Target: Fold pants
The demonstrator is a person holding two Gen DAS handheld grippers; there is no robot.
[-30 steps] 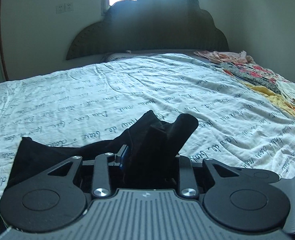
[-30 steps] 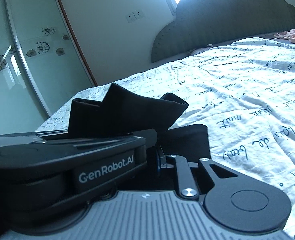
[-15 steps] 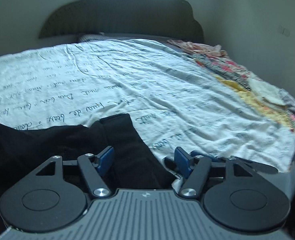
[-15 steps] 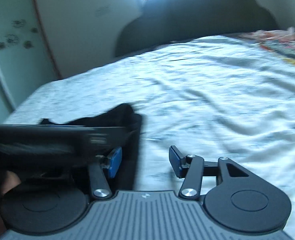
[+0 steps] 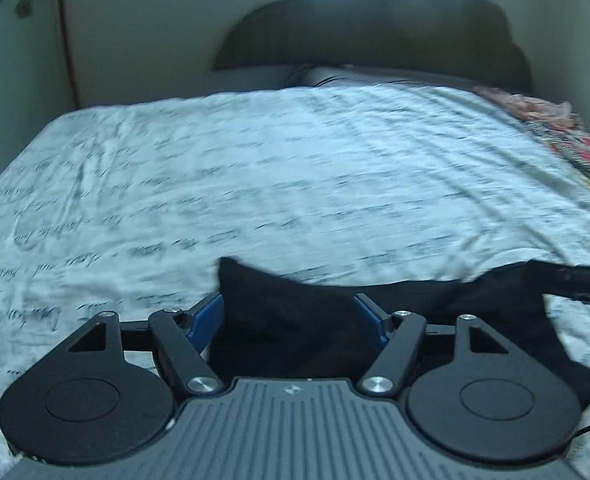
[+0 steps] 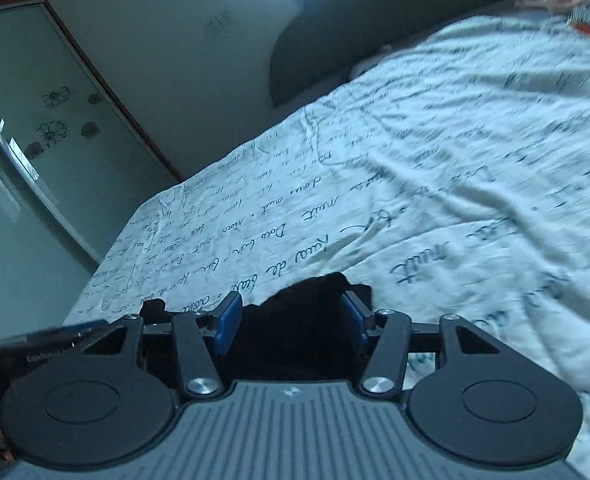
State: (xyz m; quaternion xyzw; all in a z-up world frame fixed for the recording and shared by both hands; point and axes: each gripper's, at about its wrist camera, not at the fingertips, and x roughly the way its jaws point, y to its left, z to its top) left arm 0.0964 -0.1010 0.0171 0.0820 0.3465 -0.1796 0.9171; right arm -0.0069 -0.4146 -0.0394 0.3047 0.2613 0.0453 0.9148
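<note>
The pants (image 5: 295, 320) run under the left gripper (image 5: 289, 316) body at 6 o'clock, so their near part is hidden; in the right view the pants (image 6: 295, 320) likewise vanish beneath the right gripper (image 6: 291, 312). Script on the sheet (image 5: 295, 184) is smeared by motion blur and unreadable (the right view blurs worst toward 3 o'clock). The clothes pile (image 5: 567, 136) at 3 o'clock is cut by the frame edge. The headboard (image 5: 375, 24) top is cropped at 12 o'clock.
</note>
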